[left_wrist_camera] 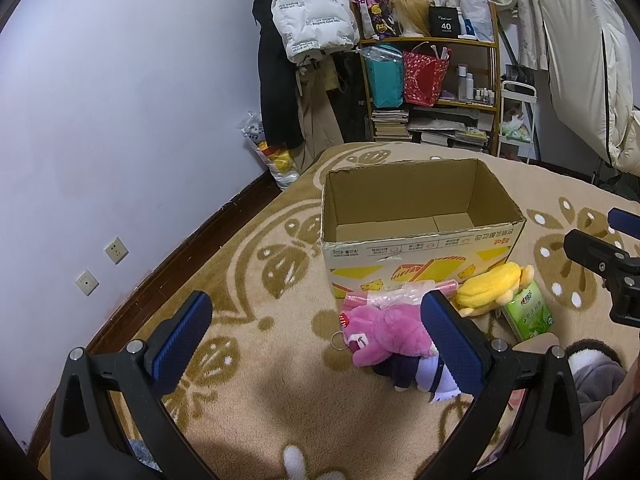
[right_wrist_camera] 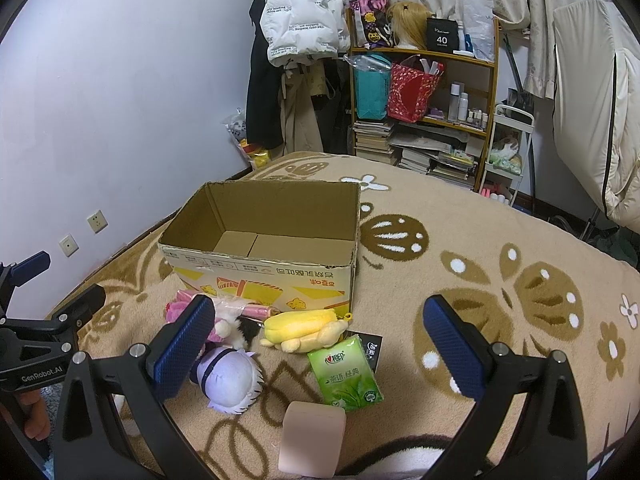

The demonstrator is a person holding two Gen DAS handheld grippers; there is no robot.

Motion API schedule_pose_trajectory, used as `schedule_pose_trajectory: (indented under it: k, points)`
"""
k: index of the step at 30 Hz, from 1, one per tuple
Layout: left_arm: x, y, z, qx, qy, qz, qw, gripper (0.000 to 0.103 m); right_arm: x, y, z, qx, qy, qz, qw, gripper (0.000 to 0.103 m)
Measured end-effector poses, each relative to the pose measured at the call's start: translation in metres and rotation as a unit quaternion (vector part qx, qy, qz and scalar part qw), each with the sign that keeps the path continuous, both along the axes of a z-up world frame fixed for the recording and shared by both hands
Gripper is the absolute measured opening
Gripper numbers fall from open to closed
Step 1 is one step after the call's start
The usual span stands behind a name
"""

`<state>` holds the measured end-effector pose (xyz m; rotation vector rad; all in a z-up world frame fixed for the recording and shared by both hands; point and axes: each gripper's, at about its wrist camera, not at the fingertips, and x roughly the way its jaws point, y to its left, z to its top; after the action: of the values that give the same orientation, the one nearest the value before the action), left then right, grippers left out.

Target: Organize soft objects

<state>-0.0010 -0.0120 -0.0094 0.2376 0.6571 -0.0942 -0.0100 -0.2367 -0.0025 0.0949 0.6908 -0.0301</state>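
Observation:
An open, empty cardboard box stands on a beige patterned blanket. In front of it lie a pink plush bear, a purple-and-white plush doll, a yellow plush toy, a green tissue pack and a pale pink soft block. My left gripper is open, above the blanket just left of the pink bear. My right gripper is open, above the yellow toy and the tissue pack. Neither holds anything.
A pink plastic bag lies against the box front. A white wall with sockets runs along the left. A cluttered shelf, hanging coats and a white cart stand beyond the bed's far edge.

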Motion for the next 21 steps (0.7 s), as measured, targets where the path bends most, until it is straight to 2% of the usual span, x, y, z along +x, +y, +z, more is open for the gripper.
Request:
schedule_pose_trajectory:
  k: [21]
  points:
    - [0.0002, 0.0002, -0.0008, 0.0, 0.002, 0.001, 1.0, 0.103, 0.0006, -0.0011, -0.0006, 0.0, 0.003, 0.0, 1.0, 0.103]
